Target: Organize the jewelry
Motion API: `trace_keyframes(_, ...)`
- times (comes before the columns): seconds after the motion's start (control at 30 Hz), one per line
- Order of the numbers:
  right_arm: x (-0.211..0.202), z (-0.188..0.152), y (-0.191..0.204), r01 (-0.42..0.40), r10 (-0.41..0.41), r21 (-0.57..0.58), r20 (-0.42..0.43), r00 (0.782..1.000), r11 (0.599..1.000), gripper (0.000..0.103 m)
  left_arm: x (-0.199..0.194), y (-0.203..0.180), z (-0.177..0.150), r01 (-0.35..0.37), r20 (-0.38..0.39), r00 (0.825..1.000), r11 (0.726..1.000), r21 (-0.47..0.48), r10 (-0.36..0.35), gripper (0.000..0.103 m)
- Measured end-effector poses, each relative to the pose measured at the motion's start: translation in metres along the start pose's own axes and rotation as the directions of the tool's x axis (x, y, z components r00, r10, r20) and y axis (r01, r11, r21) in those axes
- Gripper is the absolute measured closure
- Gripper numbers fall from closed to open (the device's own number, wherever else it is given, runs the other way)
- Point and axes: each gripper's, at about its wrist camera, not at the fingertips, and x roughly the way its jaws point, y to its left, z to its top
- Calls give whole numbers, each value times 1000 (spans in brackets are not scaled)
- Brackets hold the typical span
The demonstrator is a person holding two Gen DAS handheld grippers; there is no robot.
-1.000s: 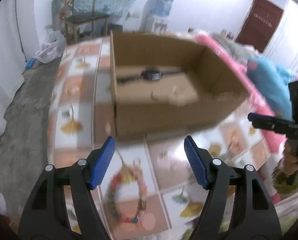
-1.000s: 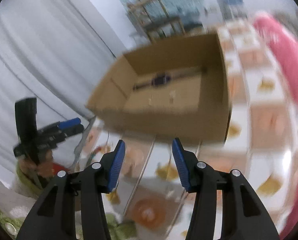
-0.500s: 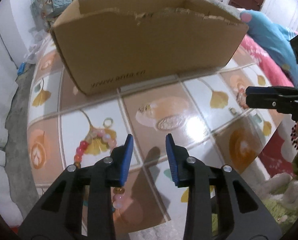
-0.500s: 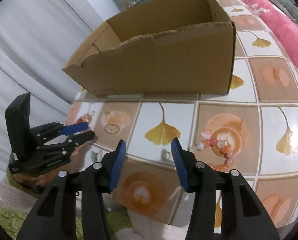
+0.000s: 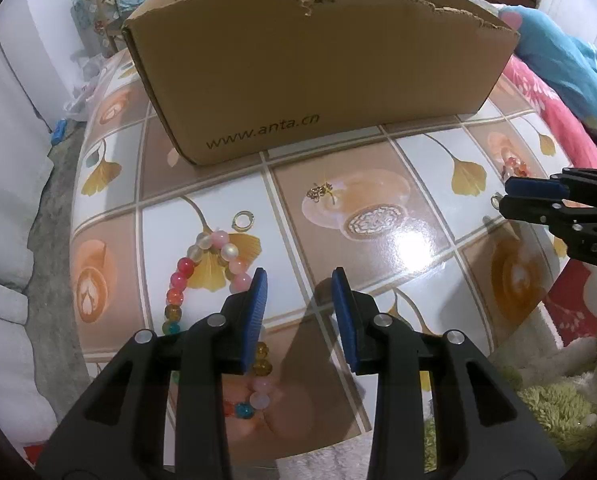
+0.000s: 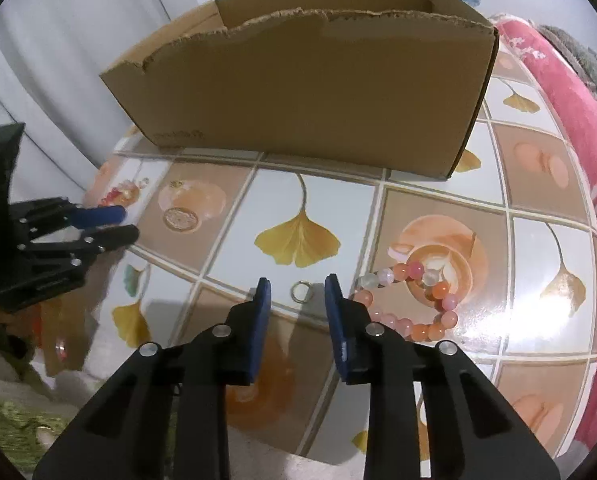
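Small ring (image 6: 301, 291): lying flat on the desk (image 6: 298, 200), just ahead of the right hand-held gripper (image 6: 298, 292), centred in its gap. Jaws closing, not yet touching the ring. Left hand-held gripper (image 5: 298, 292): standing partly open, empty, beside the multicolour bead bracelet (image 5: 202, 264).

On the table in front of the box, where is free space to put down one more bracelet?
Free: the tiles between the cardboard box and the small ring, around the printed ginkgo leaf. Crowded: the pink bead bracelet on one side, the multicolour bracelet, round ring and gold chain piece on the other.
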Motion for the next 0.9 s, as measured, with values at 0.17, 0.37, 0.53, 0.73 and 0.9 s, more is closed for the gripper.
trace_keyframes(0.17,2,-2,4,29,-29,-31,4,1000,999,82,0,2,0,-9,0,1000,1000,-8,9,71)
trace_keyframes(0.37,5,-2,8,50,-49,-53,11,999,997,93,-5,5,3,-10,33,999,1000,-9,10,71)
trace_keyframes(0.53,5,-2,6,41,-40,-40,14,999,998,93,-8,10,10,-15,59,998,1000,14,14,71)
trace_keyframes(0.73,0,-4,1,24,-24,-24,17,1000,999,94,0,21,19,-18,47,999,999,40,16,71)
trace_keyframes(0.9,-2,-4,-1,20,-19,-19,17,1000,1000,94,4,22,25,-20,41,999,998,67,17,71)
